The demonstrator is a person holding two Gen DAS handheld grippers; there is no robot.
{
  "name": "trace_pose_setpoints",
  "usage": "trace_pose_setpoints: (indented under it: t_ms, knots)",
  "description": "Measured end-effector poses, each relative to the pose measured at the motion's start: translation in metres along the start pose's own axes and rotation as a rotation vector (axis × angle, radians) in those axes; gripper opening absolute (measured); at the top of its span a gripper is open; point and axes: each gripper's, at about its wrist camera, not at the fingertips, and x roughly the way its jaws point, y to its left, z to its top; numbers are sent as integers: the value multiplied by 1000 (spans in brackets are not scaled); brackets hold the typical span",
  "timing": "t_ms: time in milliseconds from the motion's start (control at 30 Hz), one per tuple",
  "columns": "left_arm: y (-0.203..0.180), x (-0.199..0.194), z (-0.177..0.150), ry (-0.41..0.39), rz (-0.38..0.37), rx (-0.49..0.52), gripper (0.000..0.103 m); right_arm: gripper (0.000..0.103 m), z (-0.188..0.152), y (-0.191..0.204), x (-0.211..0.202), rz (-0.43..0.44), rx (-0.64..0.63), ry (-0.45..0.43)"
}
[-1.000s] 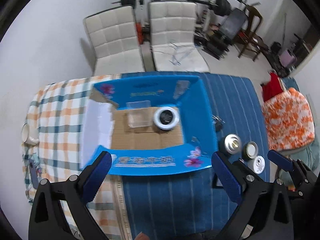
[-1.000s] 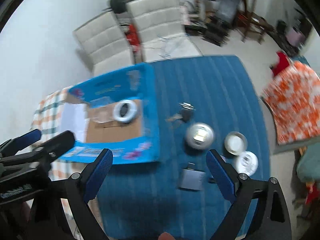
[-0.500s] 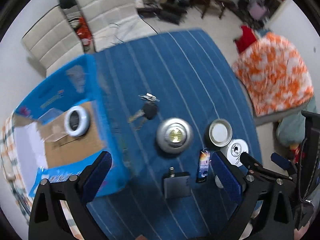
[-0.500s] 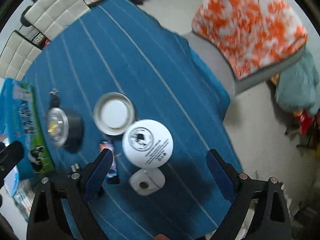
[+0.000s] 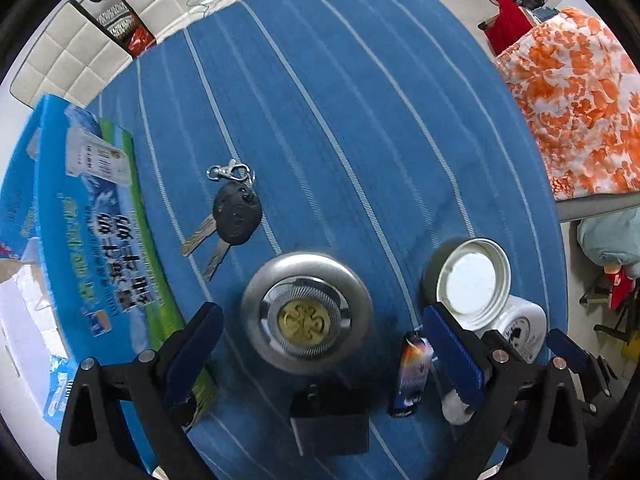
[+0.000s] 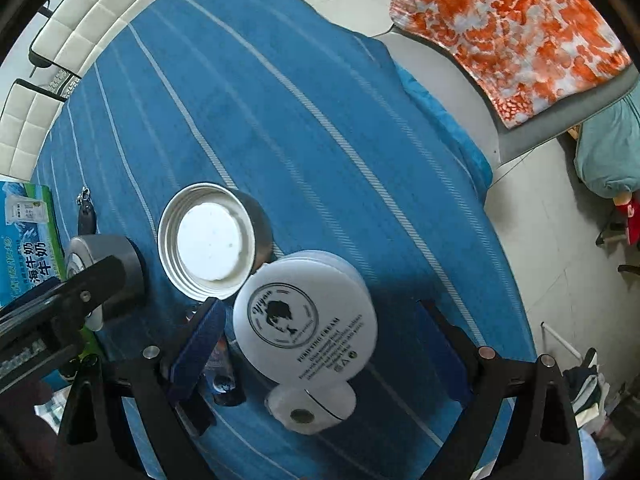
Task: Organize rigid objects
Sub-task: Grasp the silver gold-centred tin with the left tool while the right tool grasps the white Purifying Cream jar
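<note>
In the left wrist view my left gripper (image 5: pixel 324 340) is open above a round silver tin (image 5: pixel 306 312) that lies between its fingers. A black car key (image 5: pixel 236 212), a silver lid (image 5: pixel 472 282), a small lighter (image 5: pixel 412 372) and a dark grey box (image 5: pixel 330 420) lie around it on the blue cloth. In the right wrist view my right gripper (image 6: pixel 320 340) is open around a white cream jar (image 6: pixel 306 334). The silver lid (image 6: pixel 208 236) sits just beyond it and a small white device (image 6: pixel 312 404) just below.
A blue milk carton box (image 5: pixel 100 248) stands at the left on the blue striped tablecloth (image 5: pixel 340 100). White chairs (image 5: pixel 120 20) stand beyond the table. An orange patterned cushion (image 6: pixel 512 28) on a grey seat is at the right, past the table edge.
Both grippers swung right from the box and dropped closer to the table. The silver tin now sits between the left fingers, the cream jar between the right fingers.
</note>
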Motion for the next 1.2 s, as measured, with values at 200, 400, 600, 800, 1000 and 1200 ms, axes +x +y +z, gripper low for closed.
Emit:
trace_pose_setpoints:
  t_ms: [200,400,600,800,1000,1200]
  knots:
    - [2,25,7,52,-21,-22,102,96,3,8,3,17,5,-4]
    - [0,45,10,86,-45,-31,101,95,-1,4,6,17,12,18]
    - [-14,55,15,73,-15,4,70,88,-4,2,14,6,16,28]
    - [-16,57,8,57,-22,17,70,79,-3,14,21,-67,-15,13]
    - [-11,62,0,52,-26,11,72,73,-7,24,20,-114,-44,3]
    - [-6,63,-8,28,-35,5,69,70,-10,26,17,-126,-52,-6]
